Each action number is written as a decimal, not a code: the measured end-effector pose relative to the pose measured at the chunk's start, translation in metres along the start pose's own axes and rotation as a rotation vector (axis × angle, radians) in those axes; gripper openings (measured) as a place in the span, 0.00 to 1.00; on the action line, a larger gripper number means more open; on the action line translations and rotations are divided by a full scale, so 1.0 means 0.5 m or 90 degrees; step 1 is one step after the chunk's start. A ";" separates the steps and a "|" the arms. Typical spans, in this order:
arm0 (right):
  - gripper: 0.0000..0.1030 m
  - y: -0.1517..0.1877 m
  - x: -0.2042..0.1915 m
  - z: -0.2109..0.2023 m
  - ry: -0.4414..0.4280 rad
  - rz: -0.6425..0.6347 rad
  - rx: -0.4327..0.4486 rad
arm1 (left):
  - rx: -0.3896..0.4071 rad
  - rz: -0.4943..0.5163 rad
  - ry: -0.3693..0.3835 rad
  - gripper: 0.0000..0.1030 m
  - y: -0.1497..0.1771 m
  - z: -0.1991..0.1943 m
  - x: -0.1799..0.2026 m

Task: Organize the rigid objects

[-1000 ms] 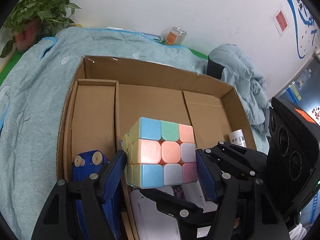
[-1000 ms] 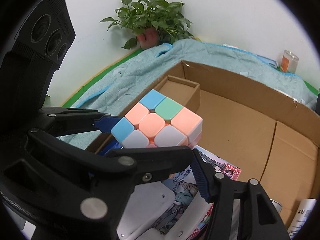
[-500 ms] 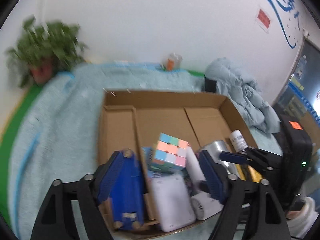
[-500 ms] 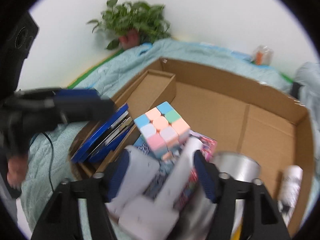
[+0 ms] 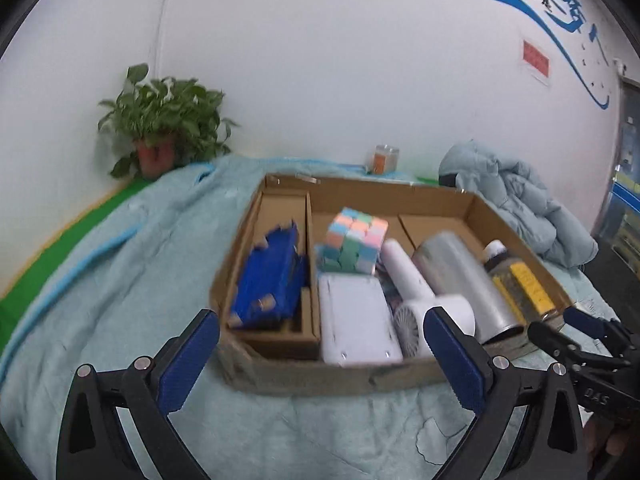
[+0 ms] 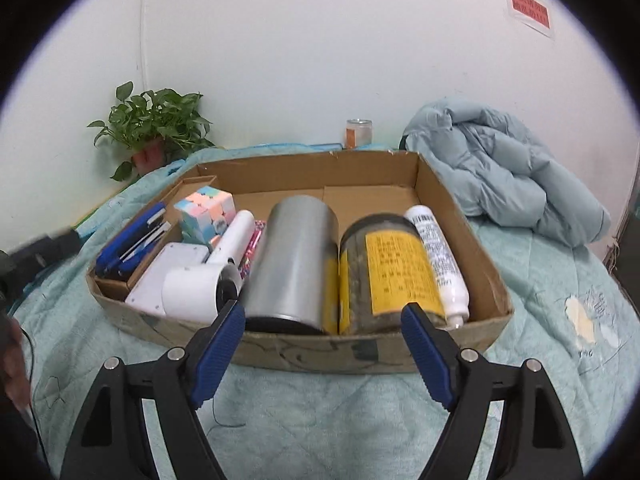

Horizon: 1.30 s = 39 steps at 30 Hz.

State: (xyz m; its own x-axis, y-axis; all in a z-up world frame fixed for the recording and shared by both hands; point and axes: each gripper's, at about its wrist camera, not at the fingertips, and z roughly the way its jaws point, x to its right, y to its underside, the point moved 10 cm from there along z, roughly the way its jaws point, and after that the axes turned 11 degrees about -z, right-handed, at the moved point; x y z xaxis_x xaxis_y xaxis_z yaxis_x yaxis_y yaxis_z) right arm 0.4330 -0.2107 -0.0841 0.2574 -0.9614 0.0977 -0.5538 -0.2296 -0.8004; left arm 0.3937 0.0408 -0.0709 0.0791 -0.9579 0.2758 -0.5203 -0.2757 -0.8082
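A pastel puzzle cube rests in the cardboard box, tilted on a picture book; it also shows in the right wrist view. Beside it lie a white flat device, a white handheld fan, a silver can, a yellow-labelled jar and a white tube. Blue objects fill the left compartment. My left gripper is open and empty, in front of the box. My right gripper is open and empty at the box's front edge.
The box sits on a light teal quilt. A folded pale blue jacket lies at the right. A potted plant and a small jar stand by the white wall.
Both grippers let go of the cube and pulled back out of the box. The cube now rests inside the box. Both grippers opened wide.
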 end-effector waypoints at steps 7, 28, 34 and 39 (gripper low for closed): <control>0.78 0.024 -0.032 -0.013 0.006 -0.012 0.007 | -0.004 0.025 -0.025 0.99 0.084 0.033 0.066; 0.79 0.027 -0.008 0.046 0.033 -0.046 0.047 | -0.018 0.064 -0.085 1.00 0.080 0.161 0.093; 0.79 0.038 -0.008 0.042 0.063 -0.045 0.077 | 0.035 0.060 -0.091 1.00 0.085 0.155 0.089; 0.89 0.042 0.000 0.046 0.068 -0.032 0.065 | 0.049 0.047 -0.098 1.00 0.087 0.149 0.082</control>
State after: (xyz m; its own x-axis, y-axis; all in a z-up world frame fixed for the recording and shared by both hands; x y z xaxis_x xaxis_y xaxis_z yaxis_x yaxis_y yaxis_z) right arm 0.4396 -0.2120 -0.1143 0.1947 -0.9608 0.1972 -0.4572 -0.2668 -0.8484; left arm 0.4376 -0.0163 -0.1336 0.1758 -0.9749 0.1367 -0.4628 -0.2044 -0.8626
